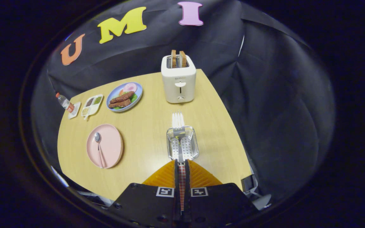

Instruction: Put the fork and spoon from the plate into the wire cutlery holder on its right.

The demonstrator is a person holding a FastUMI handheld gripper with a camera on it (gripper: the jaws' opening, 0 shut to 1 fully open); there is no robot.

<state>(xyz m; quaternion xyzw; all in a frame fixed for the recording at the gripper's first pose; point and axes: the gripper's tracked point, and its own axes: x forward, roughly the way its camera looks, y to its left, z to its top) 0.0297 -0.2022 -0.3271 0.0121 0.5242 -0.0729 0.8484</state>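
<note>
Fork [179,139] handle sits pinched between the closed fingers of the gripper [181,163], tines apparently above the wire cutlery holder [182,144] just ahead, while the spoon [99,148] lies on the pink plate [111,145] leftward on the desk [147,126].

Two-finger gripper [181,163] on a flat black body with small round screws along its lower edge. Two square black-and-white marker tags on top of the body, one behind each finger. Ribbed, wedge-shaped fingers [165,175], pressed close together with a thin gap between.
</note>
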